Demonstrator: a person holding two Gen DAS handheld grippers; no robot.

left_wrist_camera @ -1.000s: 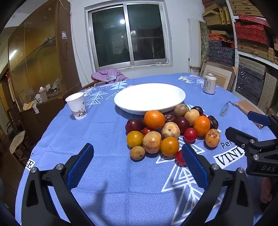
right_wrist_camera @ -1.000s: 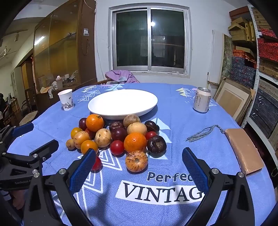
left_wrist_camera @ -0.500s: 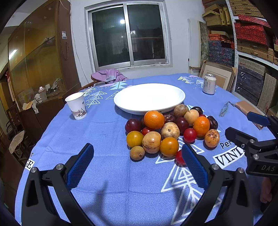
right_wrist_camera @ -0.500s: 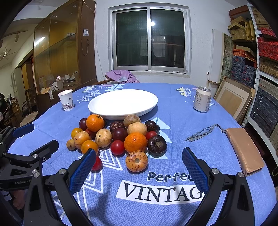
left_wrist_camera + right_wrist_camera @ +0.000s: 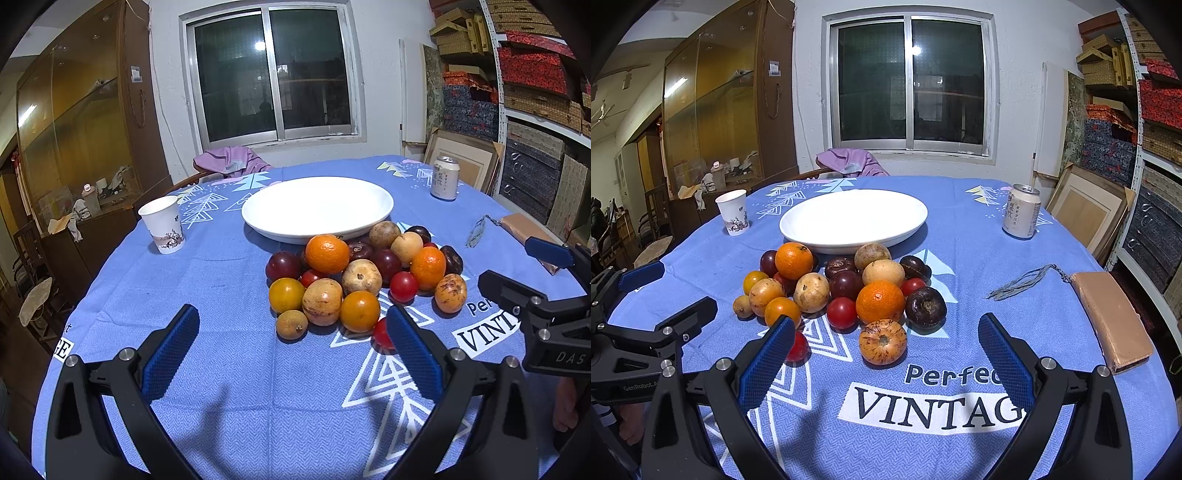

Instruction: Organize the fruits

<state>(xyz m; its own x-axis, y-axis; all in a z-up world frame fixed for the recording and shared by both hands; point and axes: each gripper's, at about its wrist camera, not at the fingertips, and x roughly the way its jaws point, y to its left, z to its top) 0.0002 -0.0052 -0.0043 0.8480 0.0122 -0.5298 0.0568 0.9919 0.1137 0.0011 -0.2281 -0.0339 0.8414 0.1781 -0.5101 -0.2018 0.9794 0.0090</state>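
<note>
1. Hovering low over the near edge of the table, the left gripper has its blue pads spread wide with nothing between them; against the pictures from a second ago it has hardly shifted.
2. The right gripper is likewise spread and empty, held level beside the left one, and it too sits where it was.
3. Just beyond the fingertips lies the fruit pile, every piece on the cloth as before: a small red one nearest, touching the sight line of the left-hand pad in each view, and a speckled orange one in front of the right gripper.
4. Behind the pile, the white plate stands bare, its rim just beside the farthest fruits.
5. Further out, a paper cup stands on the left side, a can on the right and a tan wallet near the table's right edge, all well apart from the fruit.
6. So nothing has really changed, and I judge the task not yet begun: no fruit is lifted or sorted, and both grippers seem poised for a first pick, likely toward the plate.
</note>
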